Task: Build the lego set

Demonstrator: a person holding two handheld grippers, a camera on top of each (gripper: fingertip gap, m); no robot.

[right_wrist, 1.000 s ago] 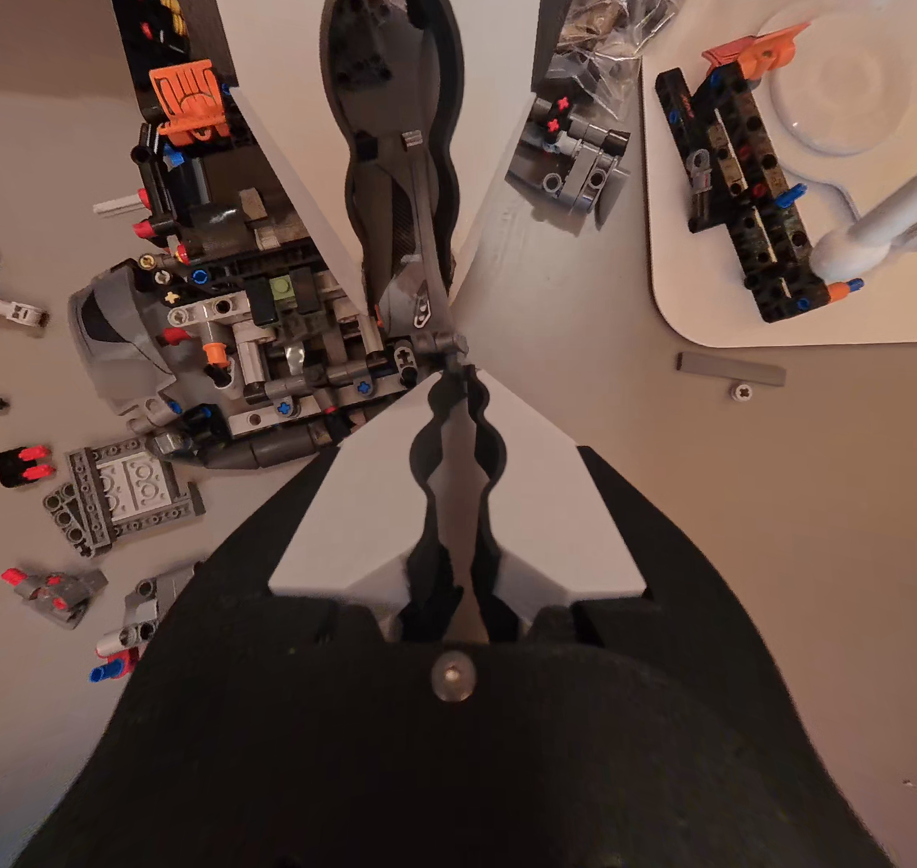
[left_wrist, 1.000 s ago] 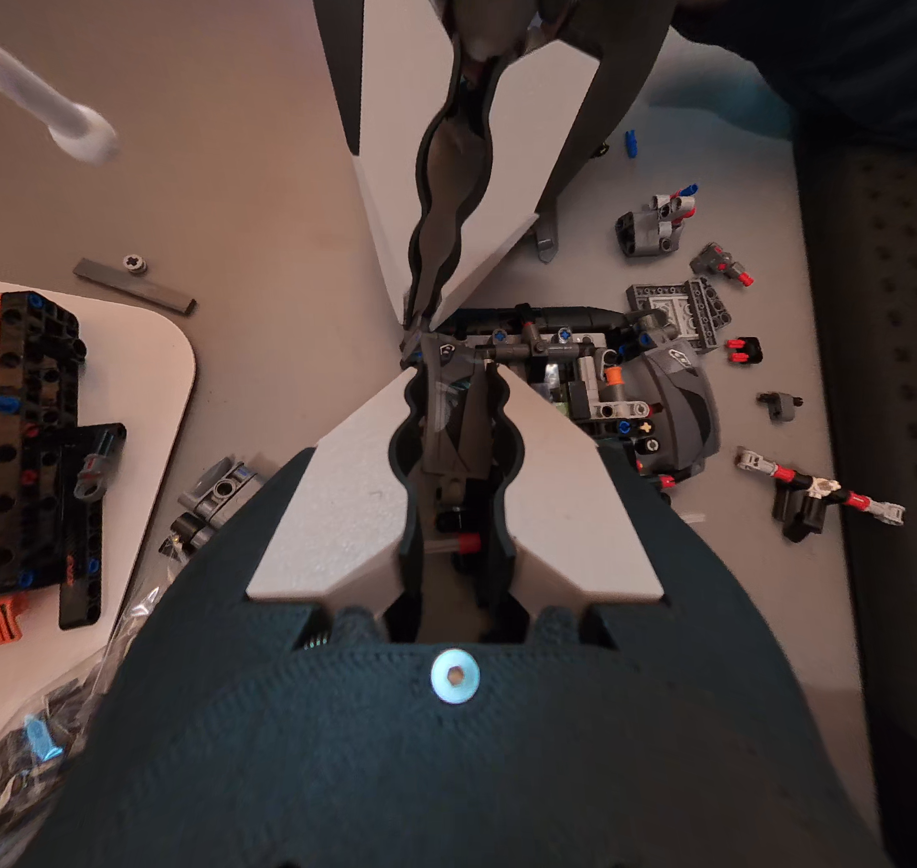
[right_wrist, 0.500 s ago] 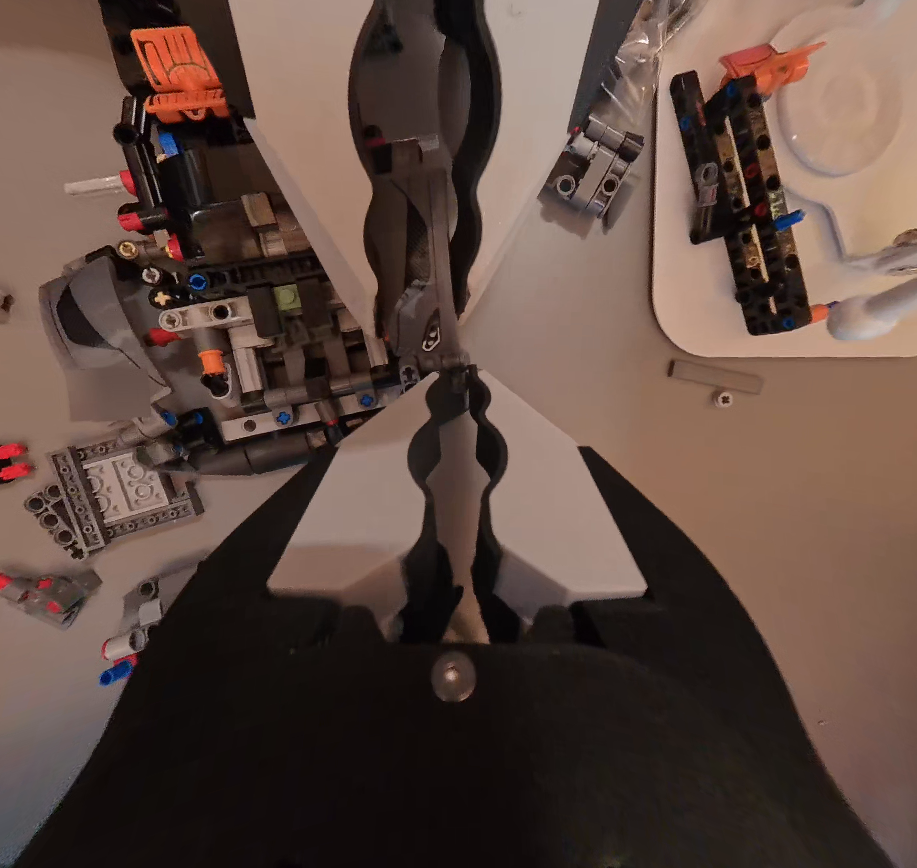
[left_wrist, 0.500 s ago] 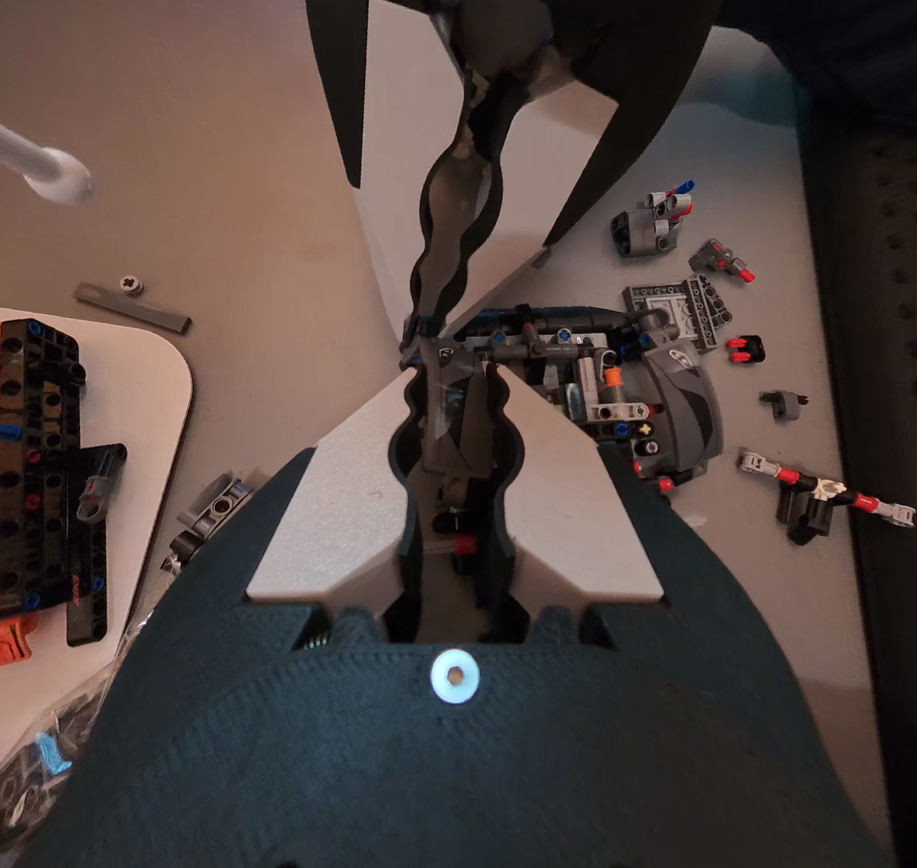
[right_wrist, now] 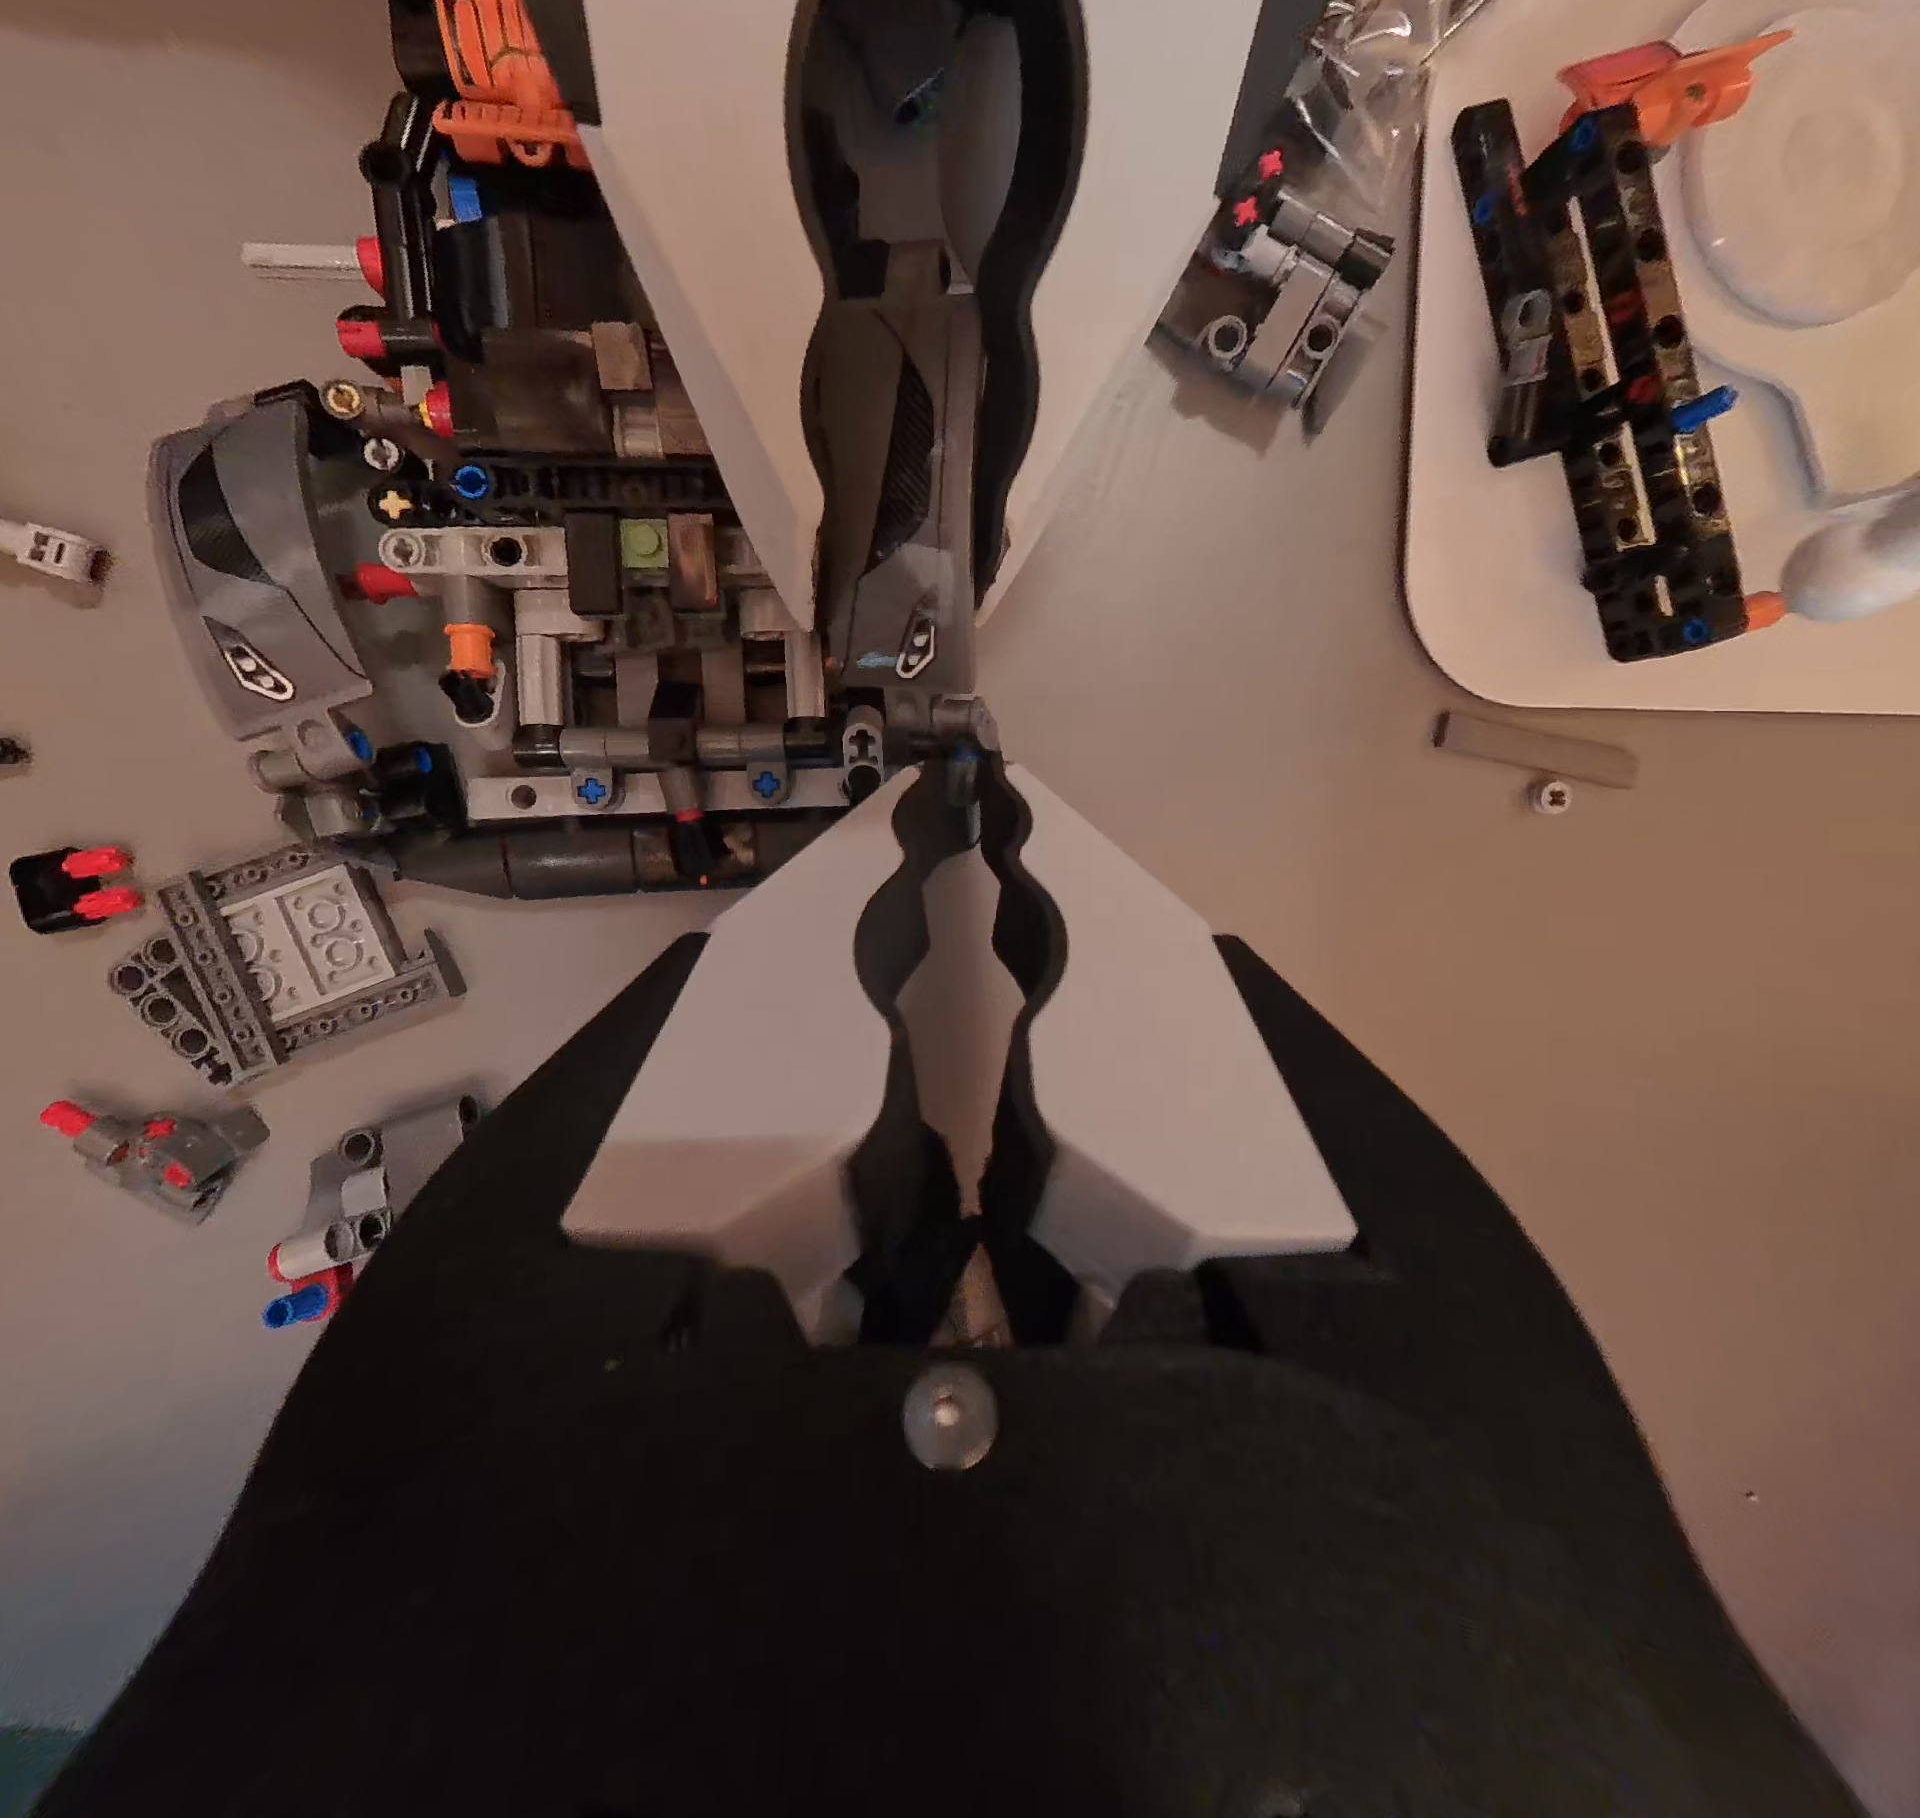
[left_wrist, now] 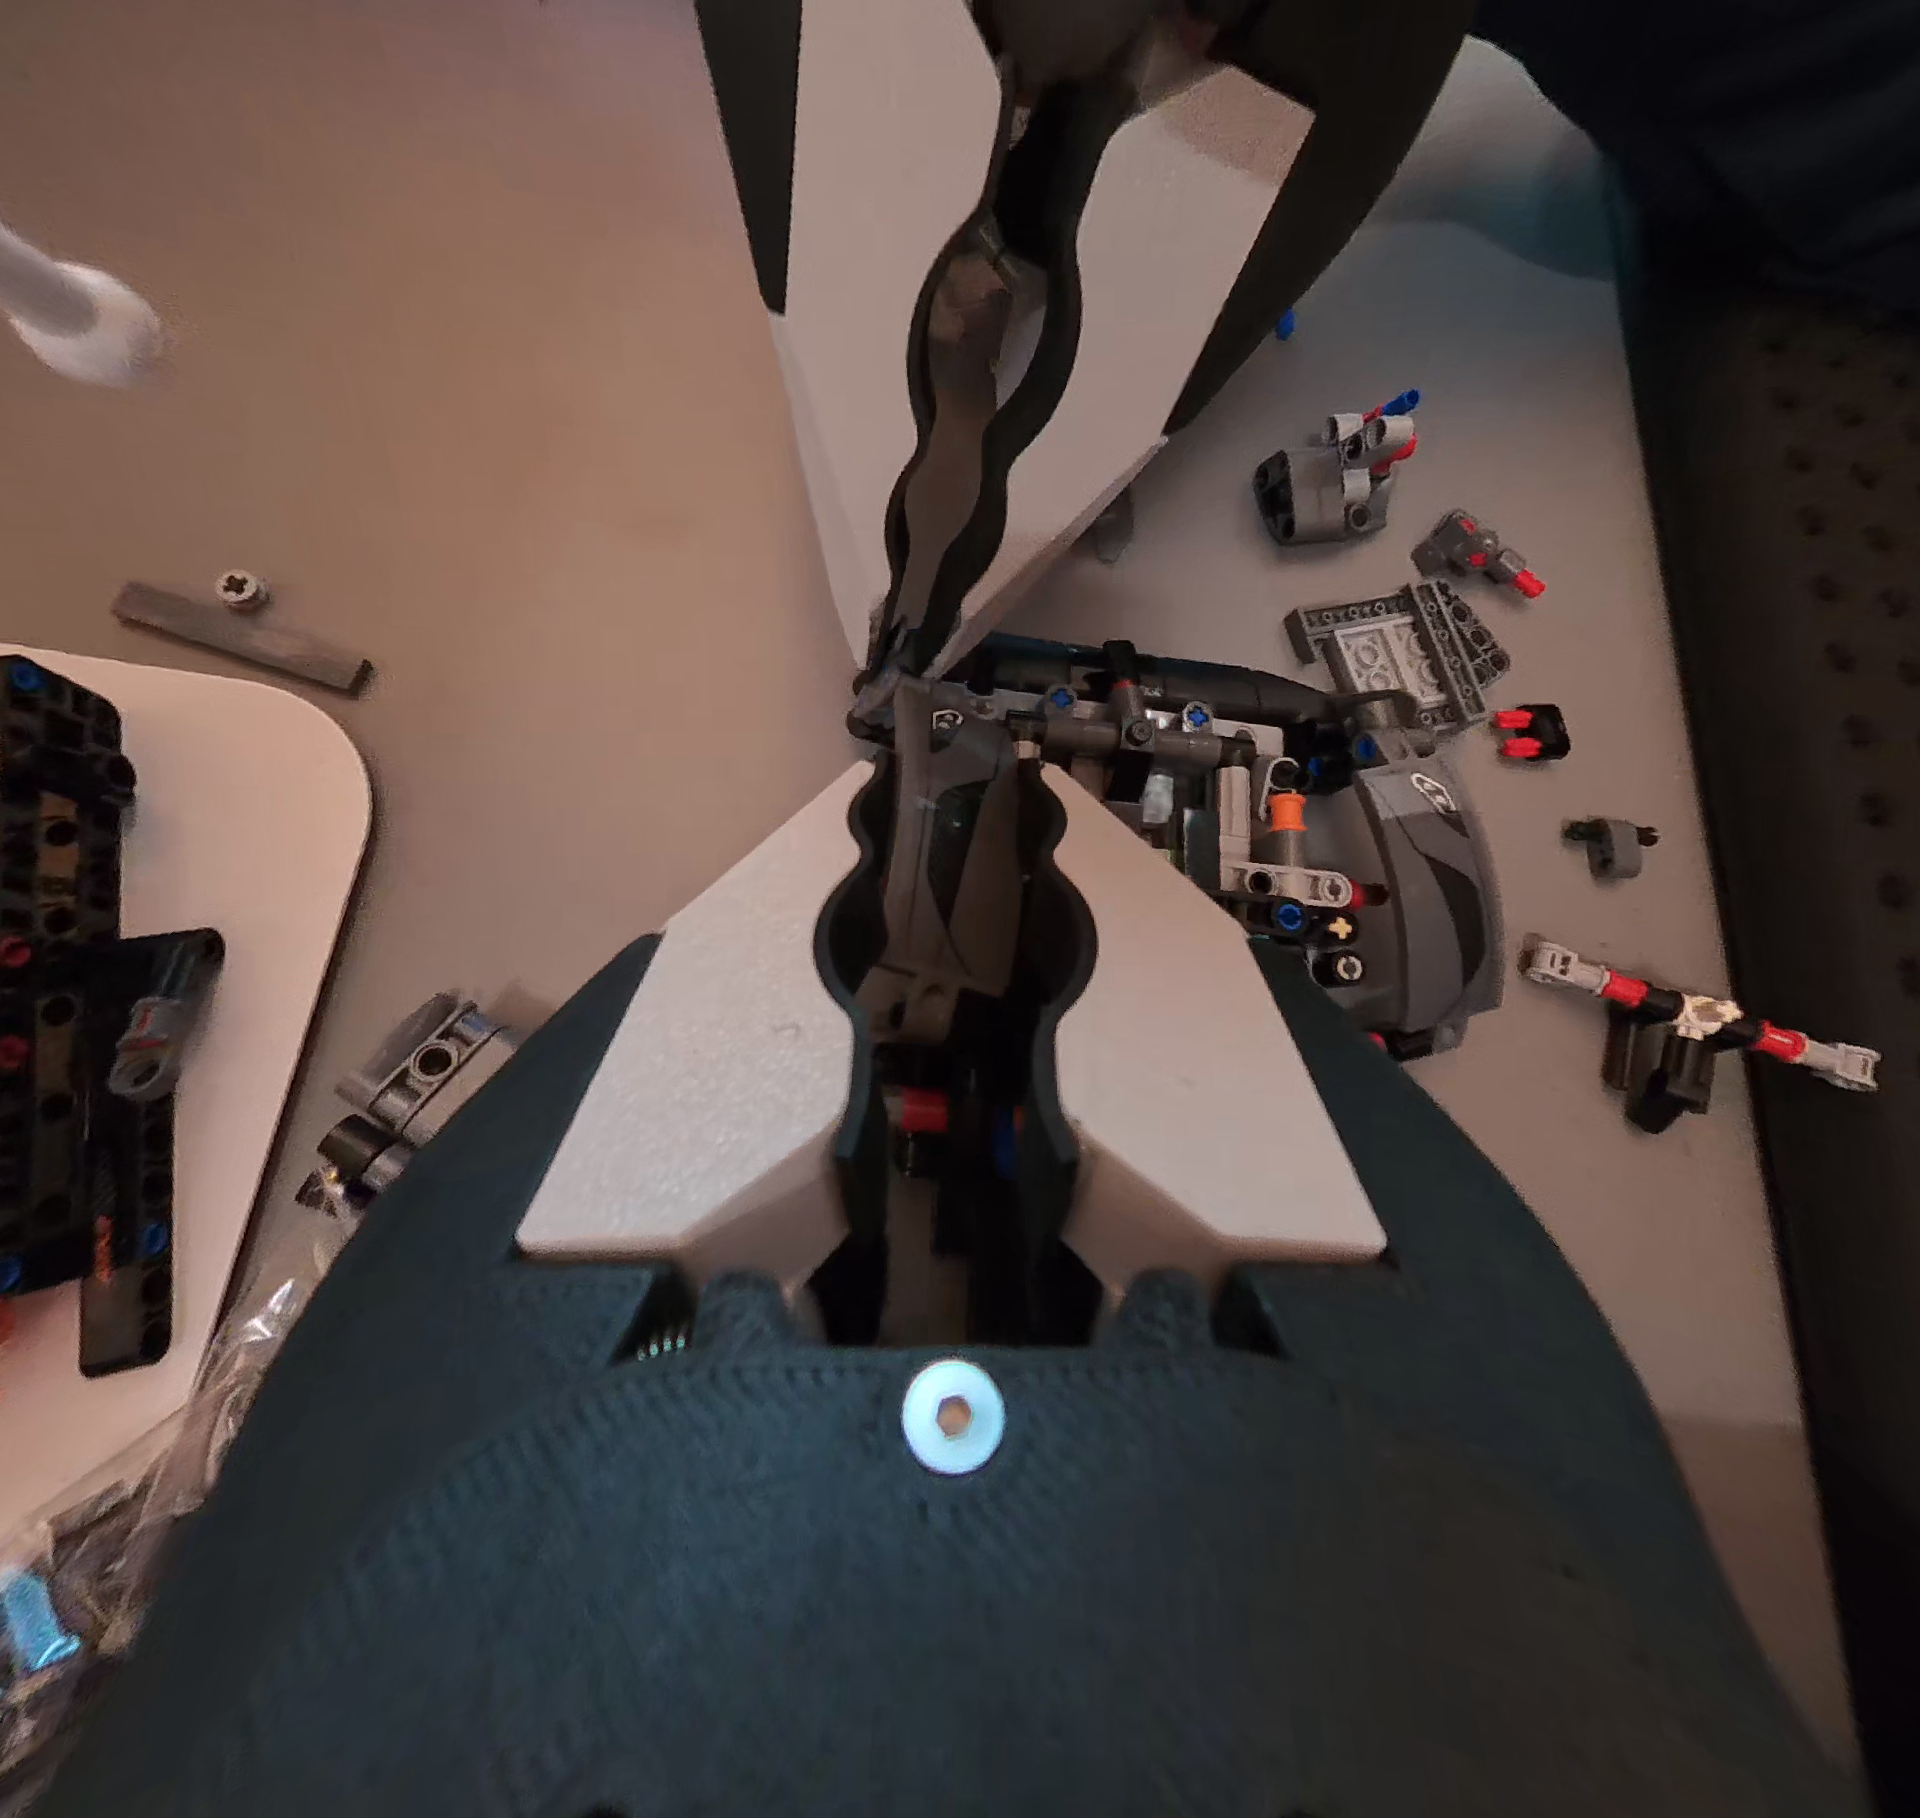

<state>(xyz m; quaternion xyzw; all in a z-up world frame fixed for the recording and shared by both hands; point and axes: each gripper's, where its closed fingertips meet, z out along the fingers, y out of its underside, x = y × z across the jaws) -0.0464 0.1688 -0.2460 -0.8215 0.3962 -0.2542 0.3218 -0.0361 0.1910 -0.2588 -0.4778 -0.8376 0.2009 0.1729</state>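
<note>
A partly built dark grey and black lego car [left_wrist: 1195,812] lies on the tan table; it also shows in the right wrist view [right_wrist: 582,573]. My left gripper [left_wrist: 961,781] is shut on the car's grey curved side panel [left_wrist: 945,885], which fills the gap between its pads. My right gripper [right_wrist: 961,781] is shut on a small grey connector [right_wrist: 951,724] at the car's corner. The two grippers meet tip to tip at that corner. The left gripper [right_wrist: 899,625] comes down from the top of the right wrist view, and the right gripper [left_wrist: 894,656] from the top of the left wrist view.
A white board [left_wrist: 312,833] holds a black beam frame [right_wrist: 1590,376]. A grey flat tile [left_wrist: 239,636] lies beside it. A grey plate frame [left_wrist: 1392,656], an axle assembly [left_wrist: 1694,1020] and small red-pinned parts lie by the car. A plastic bag [left_wrist: 104,1456] sits near left. The table's edge [left_wrist: 1704,833] runs along the right. The grippers are tip to tip, or close to it. The grey flat tile [left_wrist: 239,636] sits 12 cm or so from the ends of my right fingers. Look for it in the right wrist view [right_wrist: 1537,753] too.
Both grippers keep their holds. The views have shifted only slightly around the car's corner; the loose parts stay where they were.
</note>
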